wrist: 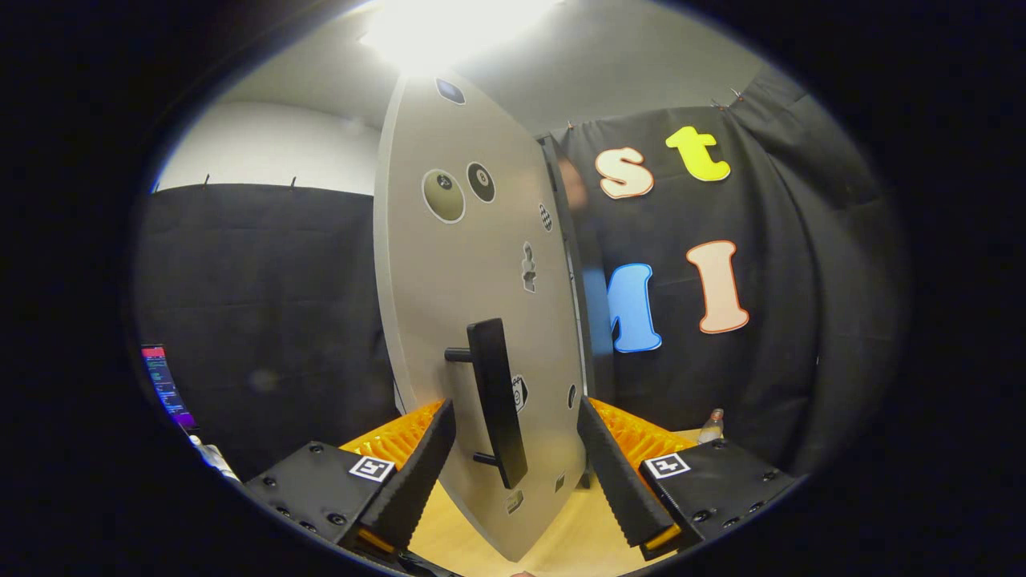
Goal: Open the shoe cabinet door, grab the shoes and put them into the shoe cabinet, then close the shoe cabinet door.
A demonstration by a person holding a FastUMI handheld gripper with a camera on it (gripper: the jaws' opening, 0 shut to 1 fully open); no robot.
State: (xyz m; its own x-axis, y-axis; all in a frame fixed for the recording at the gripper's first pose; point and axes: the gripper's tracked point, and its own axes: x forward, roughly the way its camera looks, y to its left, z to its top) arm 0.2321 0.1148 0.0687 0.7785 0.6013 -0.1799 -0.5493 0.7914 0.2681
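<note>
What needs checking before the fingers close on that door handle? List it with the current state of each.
1. Gripper fingers open: ok, they stand spread apart.
2. Handle between the fingers: ok, its lower part sits in the gap.
3. Fingers touching the handle: not ok, a gap shows on both sides.
4. Cabinet door position: swung partly open, edge towards the camera; how far, cannot tell.
5. Shoes inside the cabinet: cannot tell, the door hides the interior.
6. Path around the door: a small bottle stands off to the right, apart from the door; ok.
</note>
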